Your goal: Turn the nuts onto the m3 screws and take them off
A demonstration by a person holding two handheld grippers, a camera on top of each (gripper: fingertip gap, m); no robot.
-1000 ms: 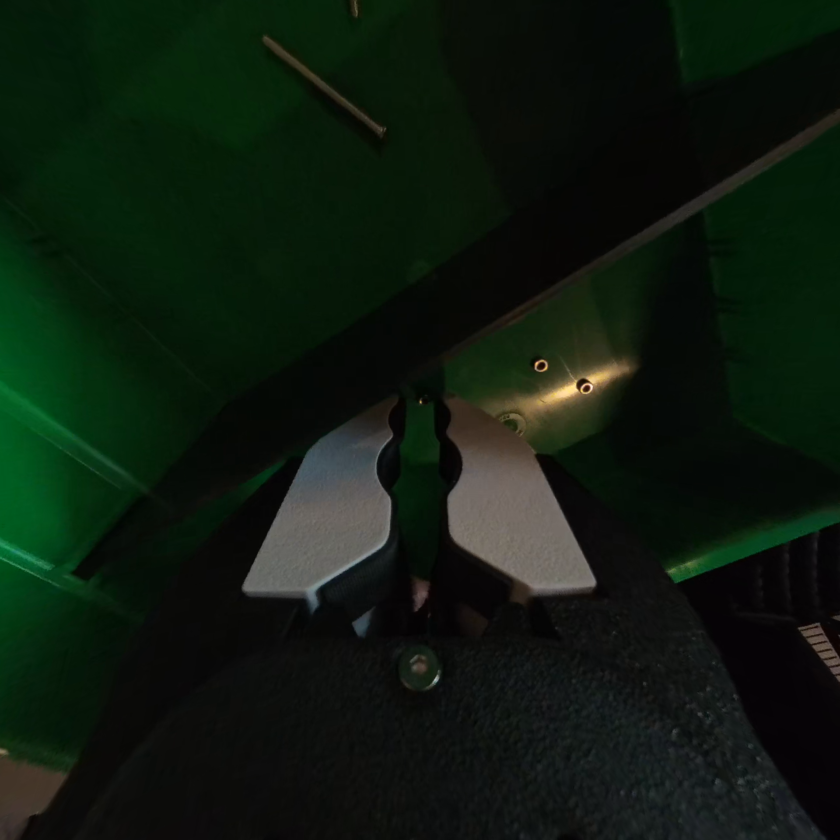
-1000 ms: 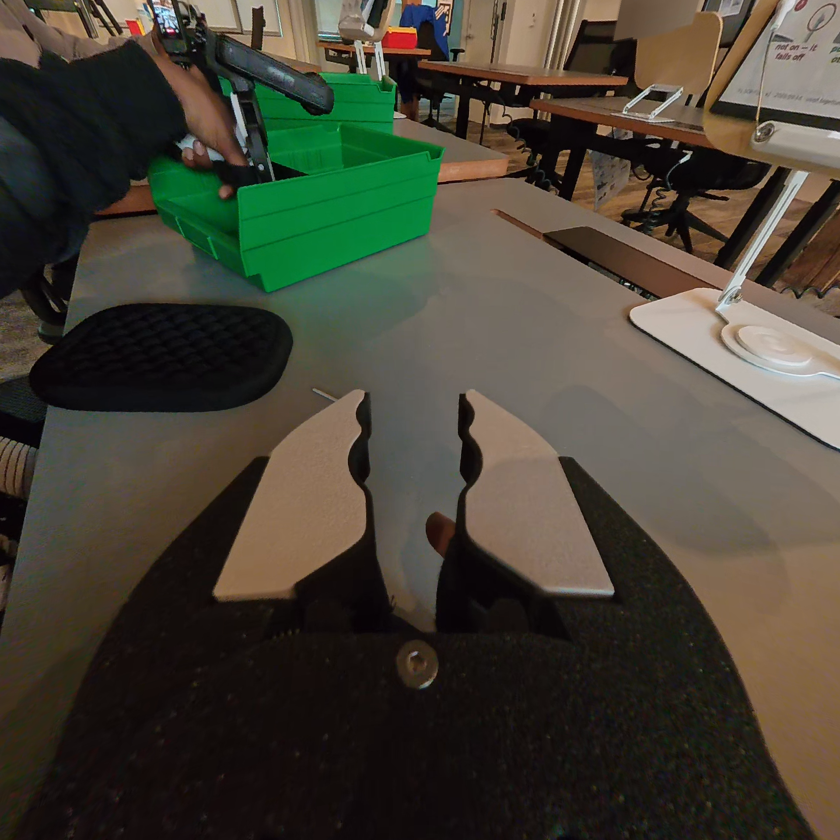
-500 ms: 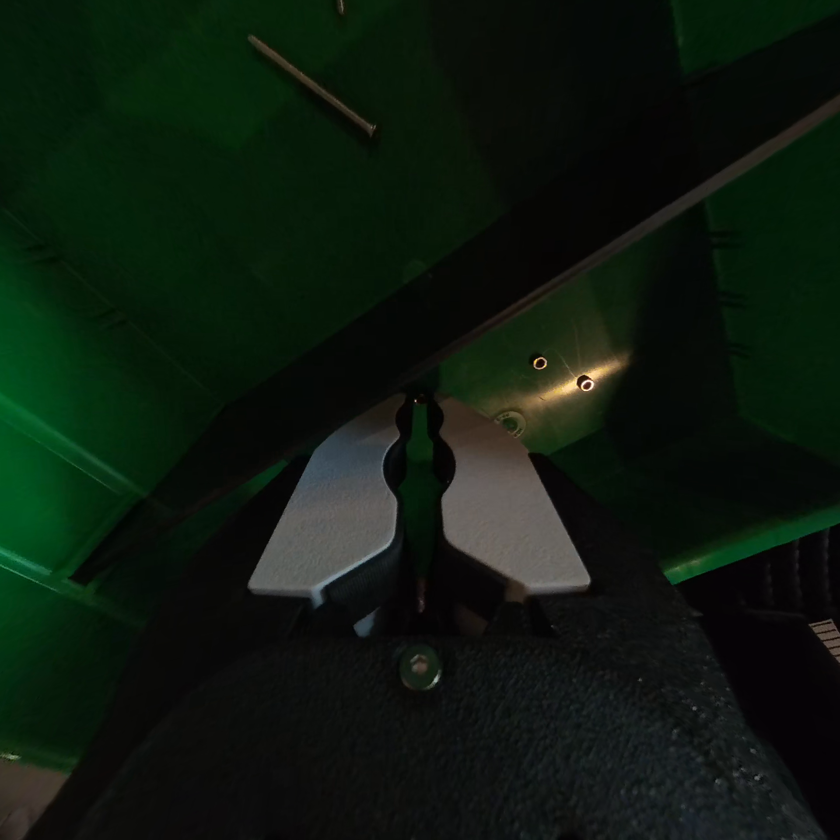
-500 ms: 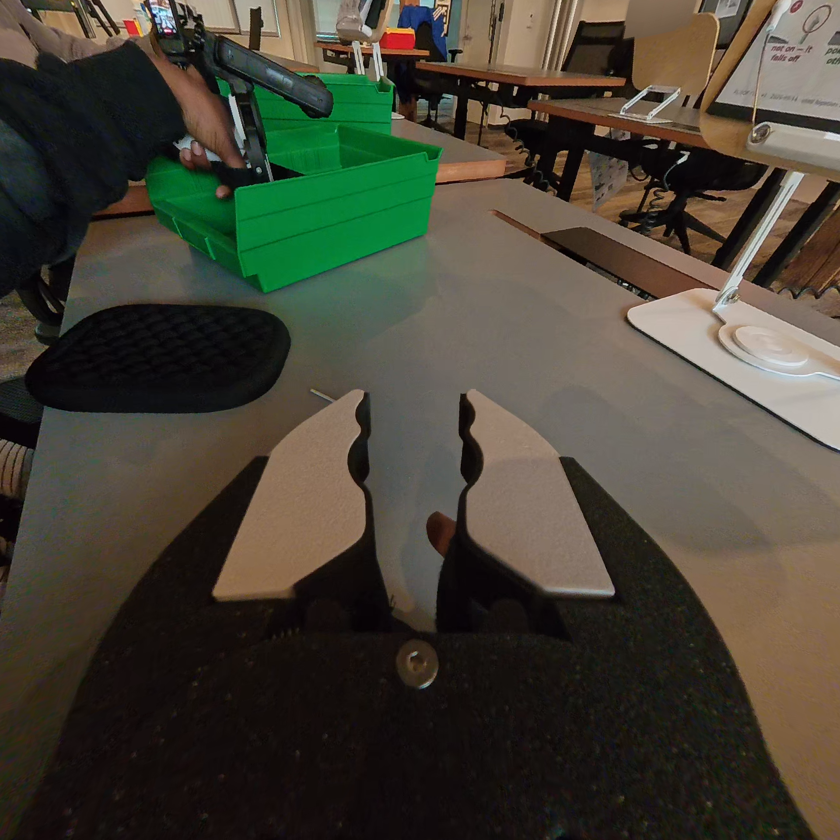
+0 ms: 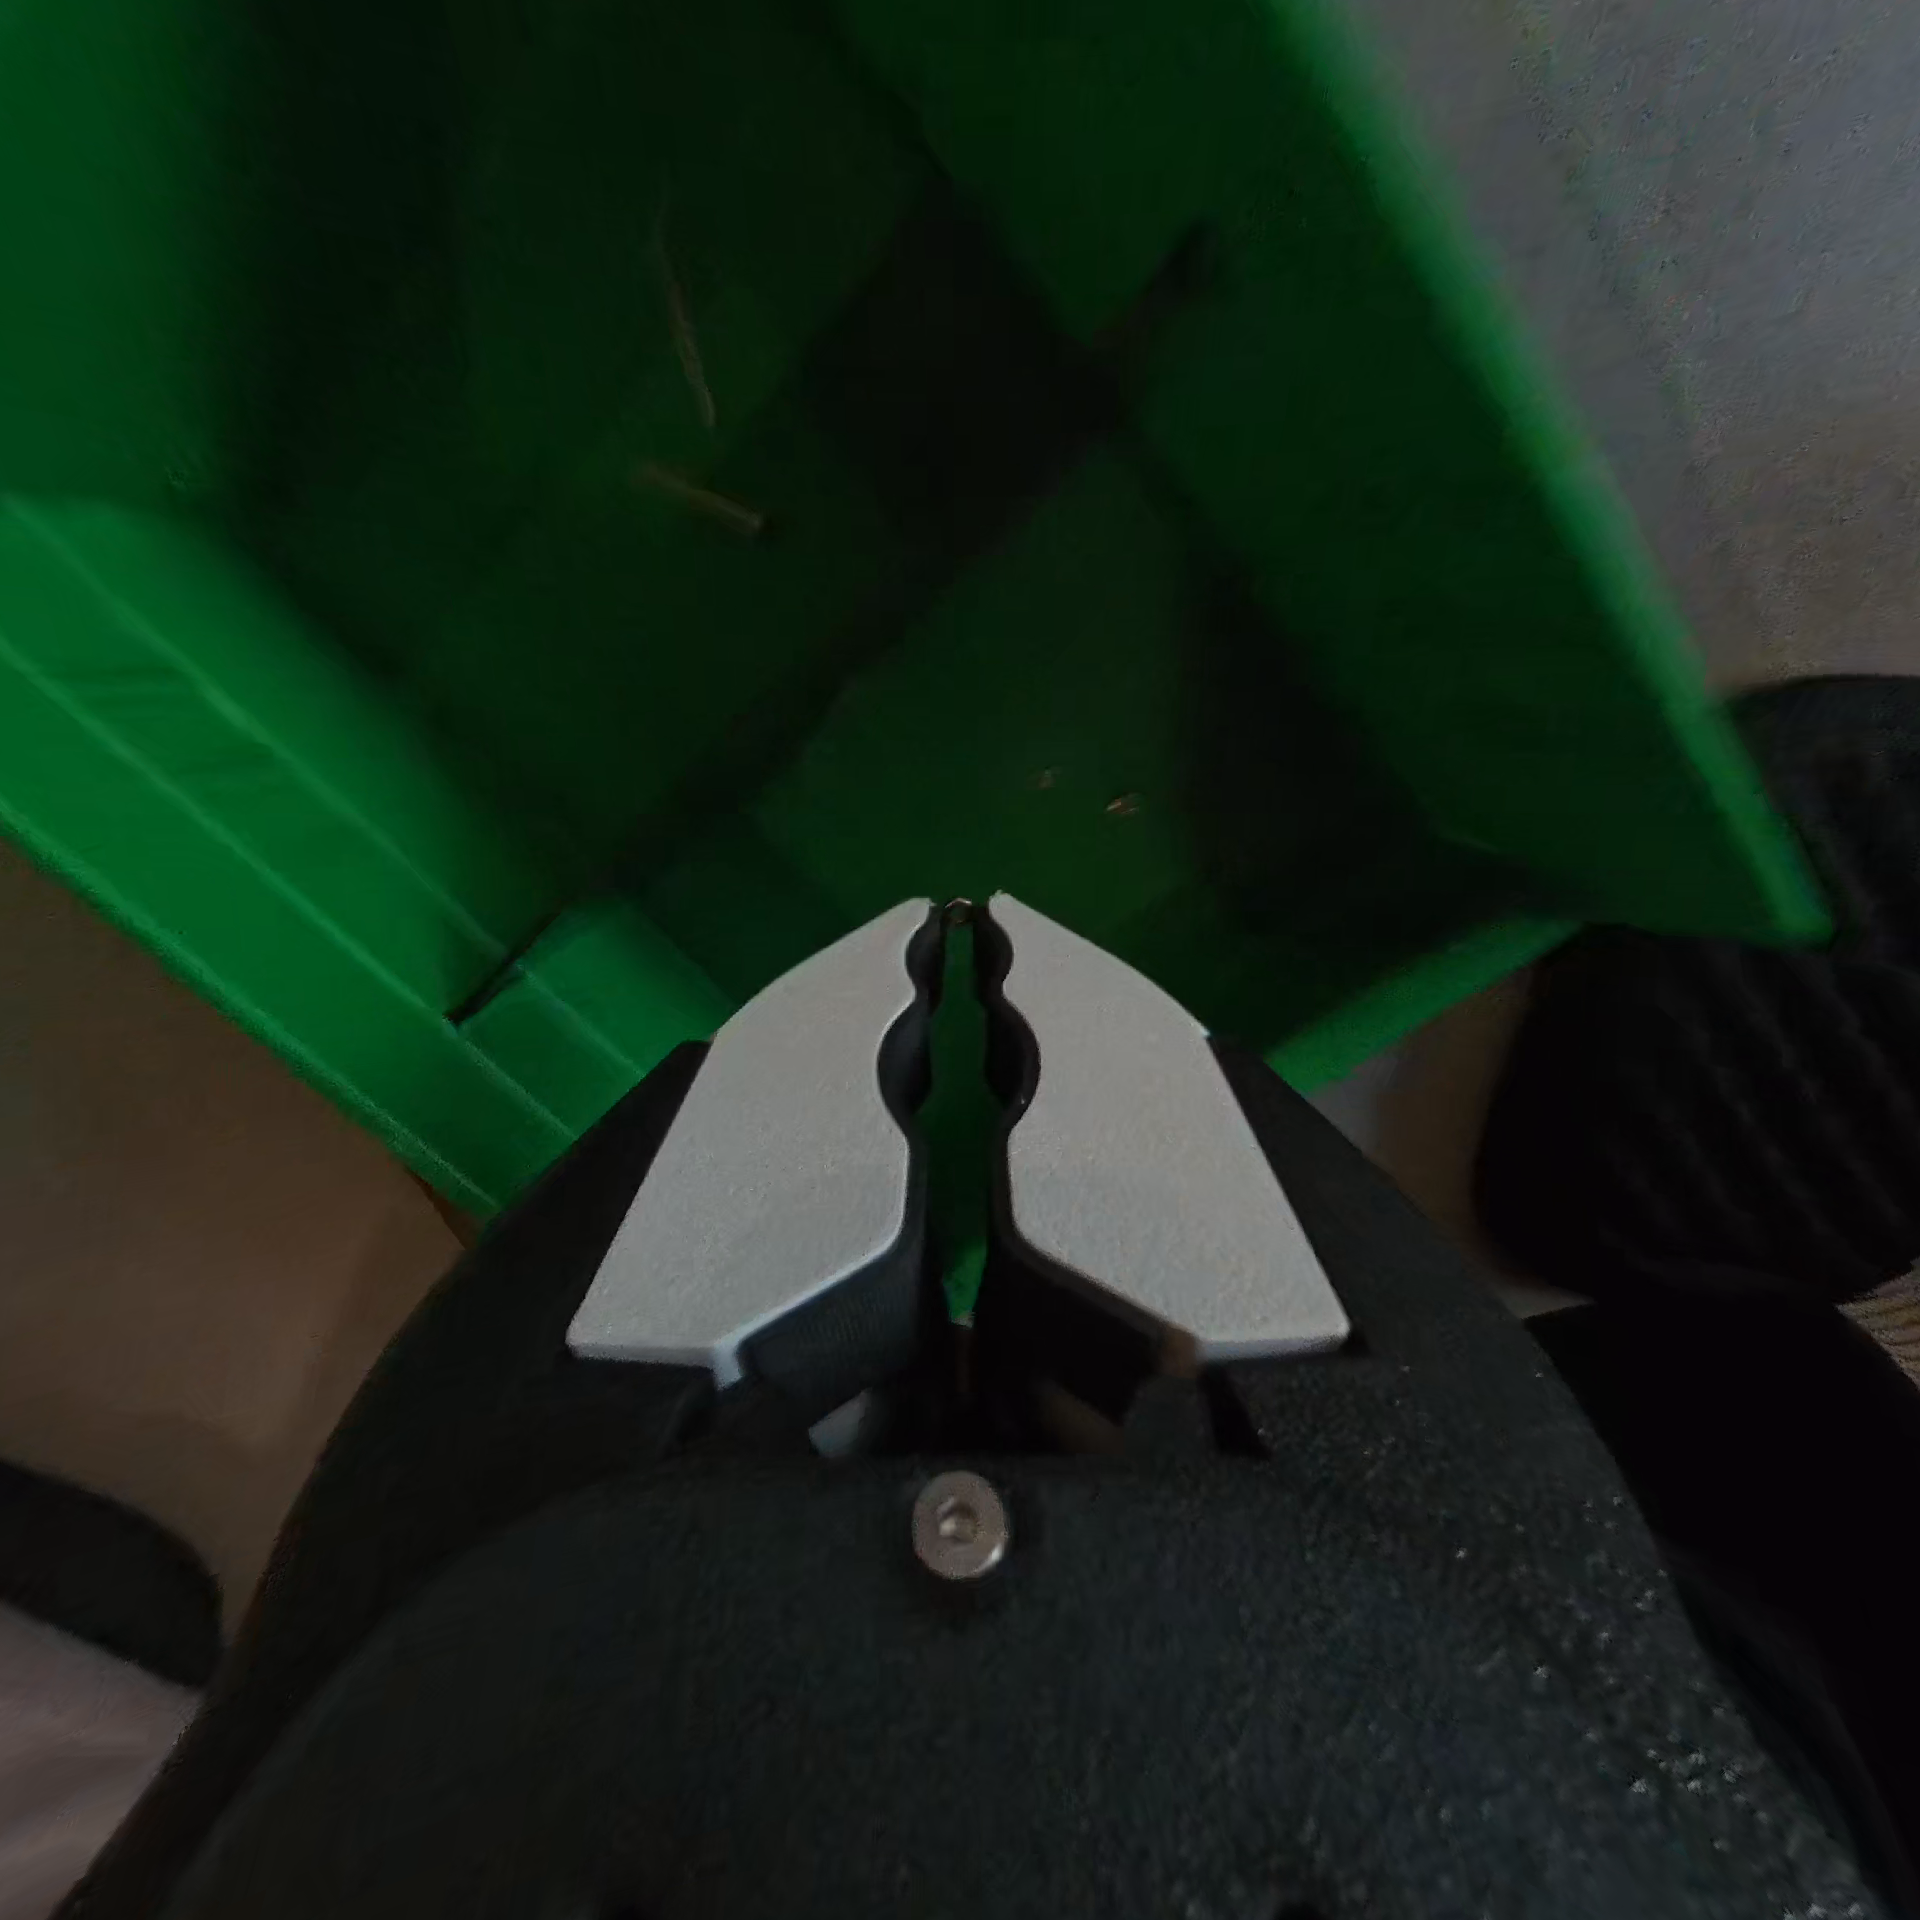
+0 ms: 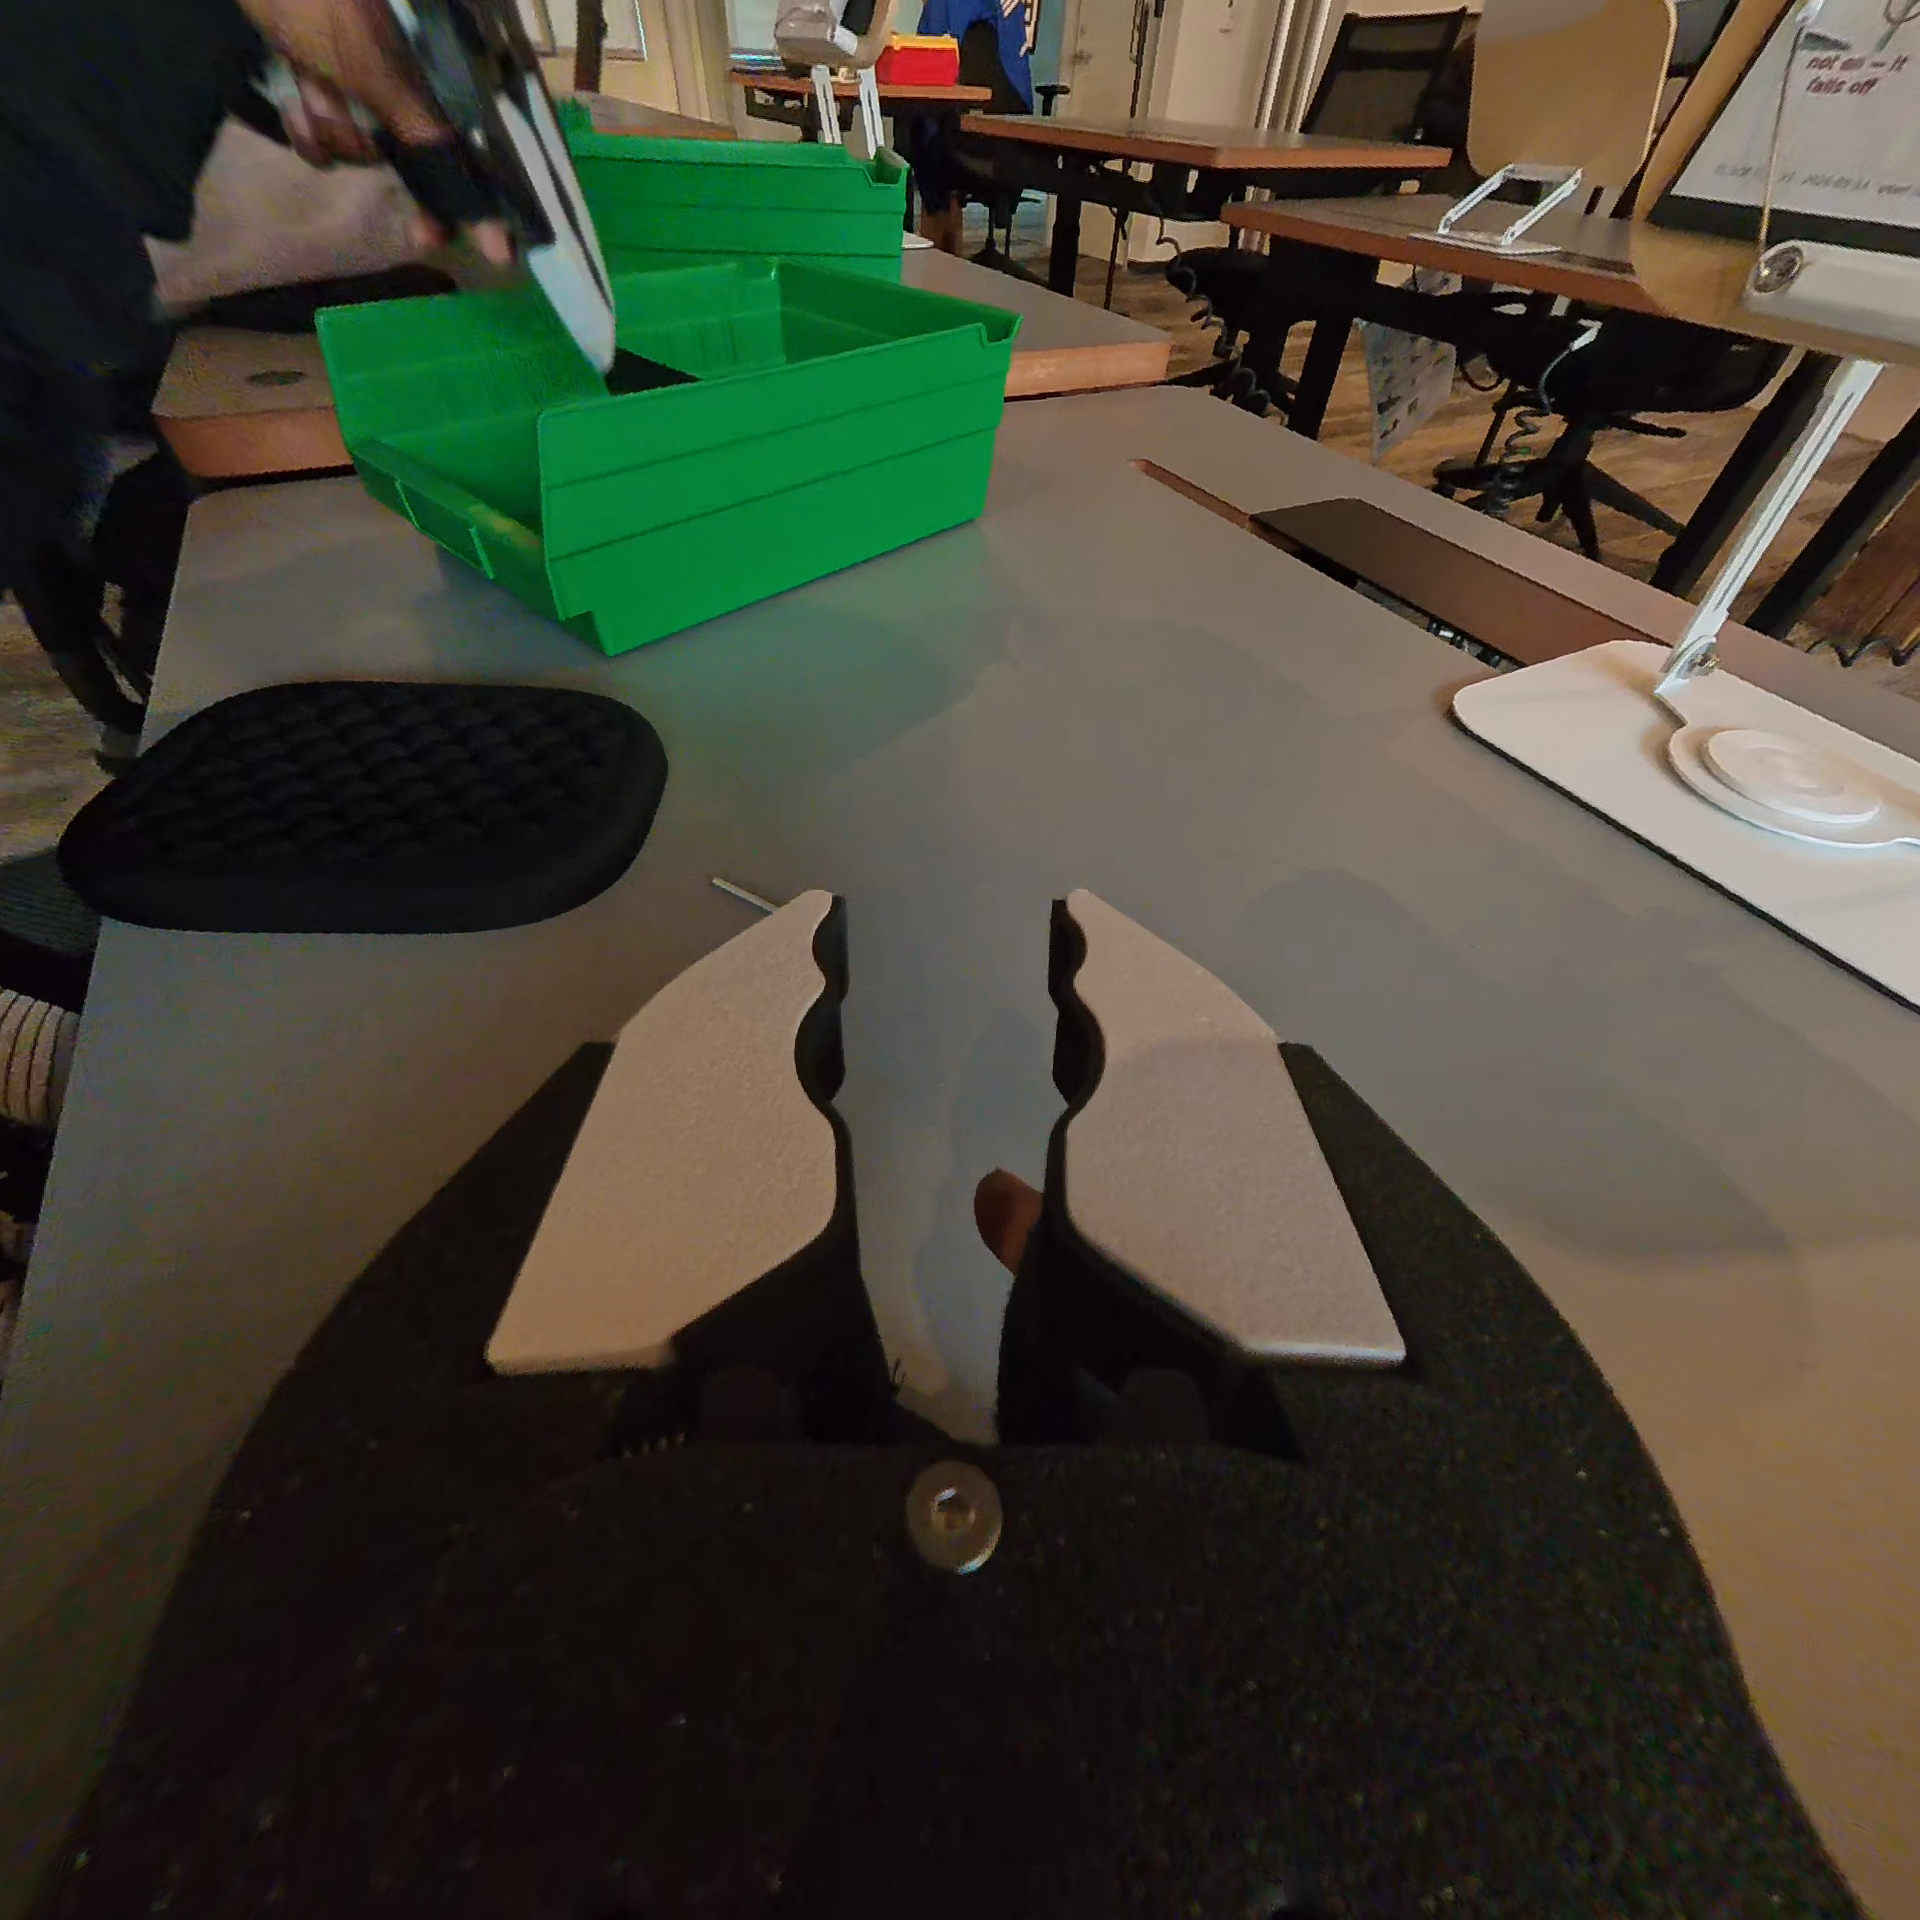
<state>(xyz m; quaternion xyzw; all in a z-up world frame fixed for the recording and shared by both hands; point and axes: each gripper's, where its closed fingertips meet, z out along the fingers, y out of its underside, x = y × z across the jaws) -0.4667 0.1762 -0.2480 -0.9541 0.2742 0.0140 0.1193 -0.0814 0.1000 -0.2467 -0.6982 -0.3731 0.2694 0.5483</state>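
Note:
My left gripper point(image 5: 958, 906) is shut on a small brass-coloured nut point(image 5: 958, 912), pinched at the very fingertips, and is raised above the green bin point(image 5: 312, 727). Two more nuts point(image 5: 1122, 803) lie on the bin floor in one compartment, and thin screws point(image 5: 707, 506) lie in the compartment beyond the dark divider. In the right wrist view the left gripper point(image 6: 582, 301) hangs tilted over the green bin point(image 6: 769, 488), held by a hand. My right gripper point(image 6: 945, 914) is open and empty, low over the grey table point(image 6: 1143, 779). A thin screw point(image 6: 743, 894) lies on the table just left of its left fingertip.
A black padded rest point(image 6: 364, 800) lies on the table's left side. A white stand base point(image 6: 1714, 790) sits at the right. A second green bin point(image 6: 727, 197) stands behind the first. Desks and chairs fill the background. My hands' fingertips stand some 40 centimetres from each other.
My left gripper's fingers closed on a nut on the bin floor, then lifted up and back out of the bin with it. My right gripper has stayed still and open.

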